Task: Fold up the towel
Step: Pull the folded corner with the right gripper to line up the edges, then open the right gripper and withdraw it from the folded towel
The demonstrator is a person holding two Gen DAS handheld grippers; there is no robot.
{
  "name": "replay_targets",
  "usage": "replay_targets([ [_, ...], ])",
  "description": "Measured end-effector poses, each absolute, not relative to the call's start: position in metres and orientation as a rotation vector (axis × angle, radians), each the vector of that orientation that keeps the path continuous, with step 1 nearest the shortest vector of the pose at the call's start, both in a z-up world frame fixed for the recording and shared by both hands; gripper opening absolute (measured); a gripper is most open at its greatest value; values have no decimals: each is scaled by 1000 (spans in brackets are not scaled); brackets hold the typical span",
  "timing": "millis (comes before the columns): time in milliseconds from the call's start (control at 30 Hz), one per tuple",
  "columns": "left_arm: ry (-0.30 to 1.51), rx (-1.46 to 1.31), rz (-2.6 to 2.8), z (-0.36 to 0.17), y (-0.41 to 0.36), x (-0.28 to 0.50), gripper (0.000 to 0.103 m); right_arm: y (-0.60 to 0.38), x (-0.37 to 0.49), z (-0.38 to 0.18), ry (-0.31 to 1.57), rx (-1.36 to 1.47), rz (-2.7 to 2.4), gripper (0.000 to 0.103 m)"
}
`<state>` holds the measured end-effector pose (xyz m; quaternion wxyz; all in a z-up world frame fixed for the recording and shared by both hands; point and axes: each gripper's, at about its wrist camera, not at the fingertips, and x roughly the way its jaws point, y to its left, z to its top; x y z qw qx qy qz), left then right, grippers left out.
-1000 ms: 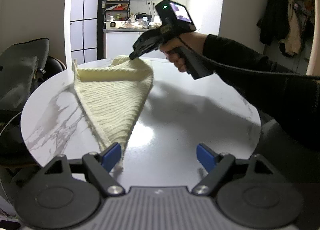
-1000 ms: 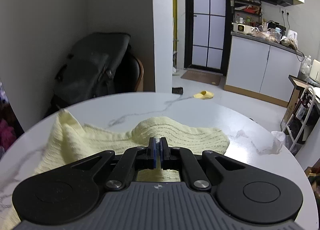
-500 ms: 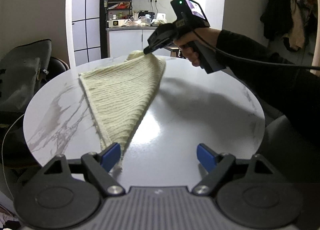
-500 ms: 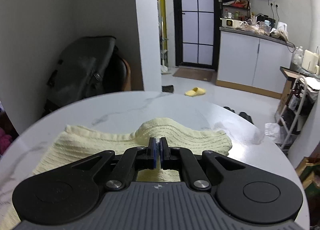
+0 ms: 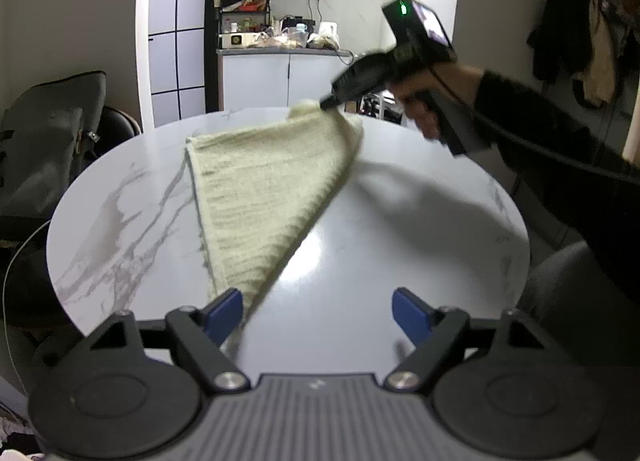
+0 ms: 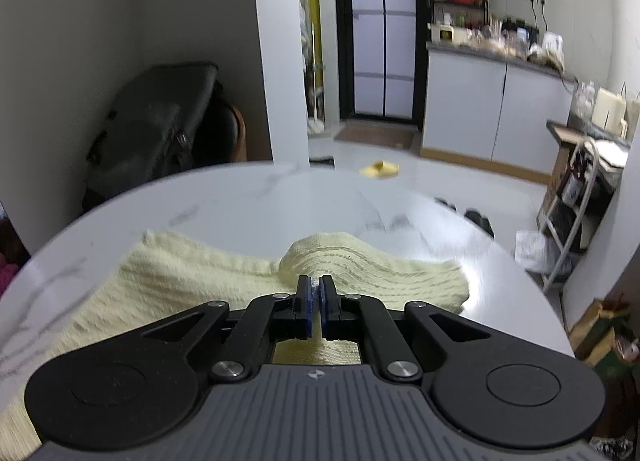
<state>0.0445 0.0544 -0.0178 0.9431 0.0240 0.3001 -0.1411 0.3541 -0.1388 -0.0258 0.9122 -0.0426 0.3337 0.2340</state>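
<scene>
My right gripper (image 6: 316,299) stays clamped on the far corner of the pale yellow ribbed towel (image 5: 264,197), now drawn further right than a second ago and lifted off the round marble table (image 5: 400,245). My left gripper (image 5: 318,311) hangs wide open, its left pad beside the towel's near tip.

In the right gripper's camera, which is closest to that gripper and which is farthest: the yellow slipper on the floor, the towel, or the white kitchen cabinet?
1. The towel: pinched in the right gripper, on the round table.
2. The yellow slipper: on the floor past the table's far edge, middle of the view.
3. The white kitchen cabinet: farther back, on the right.
</scene>
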Motion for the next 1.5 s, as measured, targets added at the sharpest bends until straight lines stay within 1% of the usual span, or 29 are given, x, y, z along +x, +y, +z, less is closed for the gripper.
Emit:
replay_targets([
  [200,560,87,-264,-2,51,62,84,-153,349,-33,721,-96,478,8],
  [267,548,95,-261,1,49,73,84,-158,348,-35,723,-95,477,18],
  [333,541,104,-266,3,44,87,84,-164,347,-36,725,-94,476,23],
  [400,545,98,-274,1,42,98,83,-169,346,-37,727,-93,475,26],
  [633,598,120,-290,-15,28,123,82,-188,342,-40,733,-90,472,27],
  [900,660,128,-250,-27,31,129,82,-209,338,-45,740,-86,468,28],
  [1000,679,117,-230,-31,38,130,82,-216,336,-46,742,-80,467,29],
  [1333,672,95,-172,-32,54,121,82,-208,316,-38,712,-95,504,29],
  [1500,667,80,-151,-30,62,117,79,-201,307,-35,703,-93,522,30],
])
